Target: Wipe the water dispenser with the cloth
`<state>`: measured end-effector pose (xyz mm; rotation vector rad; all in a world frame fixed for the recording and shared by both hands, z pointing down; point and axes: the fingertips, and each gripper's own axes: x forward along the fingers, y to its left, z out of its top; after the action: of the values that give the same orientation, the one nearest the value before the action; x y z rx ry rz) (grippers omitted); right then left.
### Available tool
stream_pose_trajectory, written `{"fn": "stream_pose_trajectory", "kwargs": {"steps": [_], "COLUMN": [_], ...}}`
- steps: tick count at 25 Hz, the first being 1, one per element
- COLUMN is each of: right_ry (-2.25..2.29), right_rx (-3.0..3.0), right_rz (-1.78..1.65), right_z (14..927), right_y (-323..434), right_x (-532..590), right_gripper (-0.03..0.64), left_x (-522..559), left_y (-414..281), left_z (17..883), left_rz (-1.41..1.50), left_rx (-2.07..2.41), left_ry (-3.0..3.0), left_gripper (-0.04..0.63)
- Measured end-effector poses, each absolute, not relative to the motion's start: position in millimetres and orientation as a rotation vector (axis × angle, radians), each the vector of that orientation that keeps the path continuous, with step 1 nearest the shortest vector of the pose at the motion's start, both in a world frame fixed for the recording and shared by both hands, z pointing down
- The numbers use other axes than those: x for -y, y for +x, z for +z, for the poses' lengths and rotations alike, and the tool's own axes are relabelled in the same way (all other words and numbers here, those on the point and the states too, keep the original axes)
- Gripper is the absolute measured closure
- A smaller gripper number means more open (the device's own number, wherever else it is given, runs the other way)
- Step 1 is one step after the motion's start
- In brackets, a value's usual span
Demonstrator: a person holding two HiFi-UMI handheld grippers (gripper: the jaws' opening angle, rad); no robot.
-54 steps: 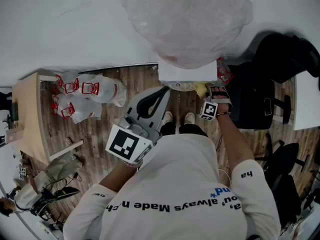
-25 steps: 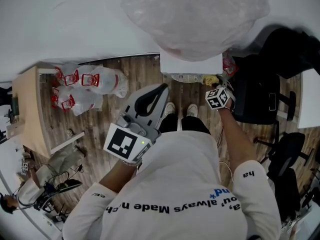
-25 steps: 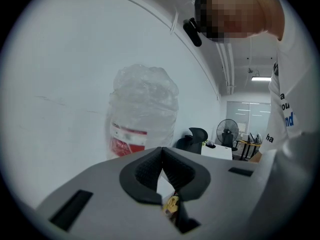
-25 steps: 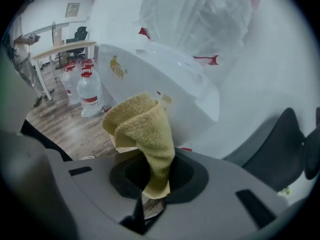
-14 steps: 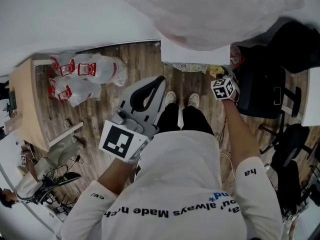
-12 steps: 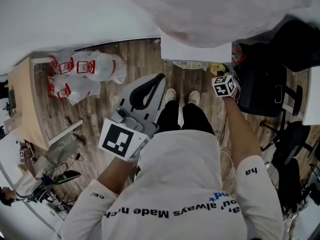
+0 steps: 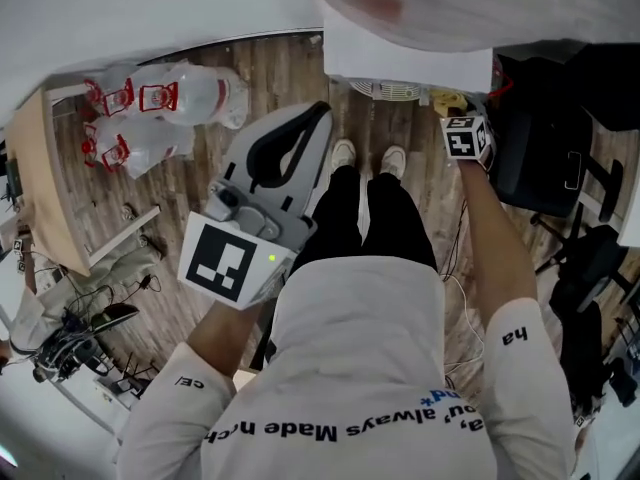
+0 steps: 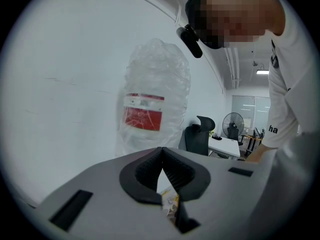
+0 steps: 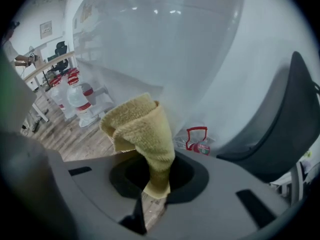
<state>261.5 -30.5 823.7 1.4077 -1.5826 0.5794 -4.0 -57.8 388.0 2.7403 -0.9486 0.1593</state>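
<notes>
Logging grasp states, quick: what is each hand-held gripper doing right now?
Left hand-held gripper: closed, nothing between its jaws.
Right hand-held gripper: closed on the yellow cloth.

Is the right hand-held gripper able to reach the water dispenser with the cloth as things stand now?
Probably yes. The right hand-held gripper, shut on the cloth, is close to the water dispenser, and nothing shows between them. The black chair stands aside.

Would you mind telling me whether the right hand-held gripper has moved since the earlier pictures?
No, barely: the right hand-held gripper still holds the cloth just right of the dispenser's grille; the camera shifted instead.
</notes>
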Motion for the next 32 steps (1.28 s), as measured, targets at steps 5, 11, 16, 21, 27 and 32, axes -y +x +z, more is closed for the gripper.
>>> {"fn": "stream_pose_trajectory", "kwargs": {"steps": [5,11,16,21,27,32], "right_ry": [1.417,1.436,1.451,1.466,1.475,1.477], "right_rx": [1.581,1.587,1.585,1.593,1.587,1.583], "right_rz": [0.623,0.672,0.686,0.712,0.721,0.741], "right_z": [846.7,877.1,898.2,915.3,936.3,952.4], "right_y": [262.9,265.2,268.0,265.2,265.6,266.0], "right_x": [33.6,32.4,36.4,35.0,34.8,36.0], "right_gripper": [0.554,0.552,0.552,0.552,0.552,0.552], "left_x": [62.6,58.7,60.4,57.9,53.2,52.5], "left_y": [-7.7,-7.9,-14.2,-24.0,-27.5,-29.0], "left_z": [407.6,429.1,446.2,463.9,484.7,500.2], "left_rz": [0.163,0.182,0.184,0.194,0.208,0.22], "left_rx": [0.962,0.967,0.984,1.006,1.01,1.01], "left_ry": [2.735,2.735,2.726,2.709,2.693,2.686], "left_gripper": [0.577,0.577,0.577,0.577,0.577,0.577]}}
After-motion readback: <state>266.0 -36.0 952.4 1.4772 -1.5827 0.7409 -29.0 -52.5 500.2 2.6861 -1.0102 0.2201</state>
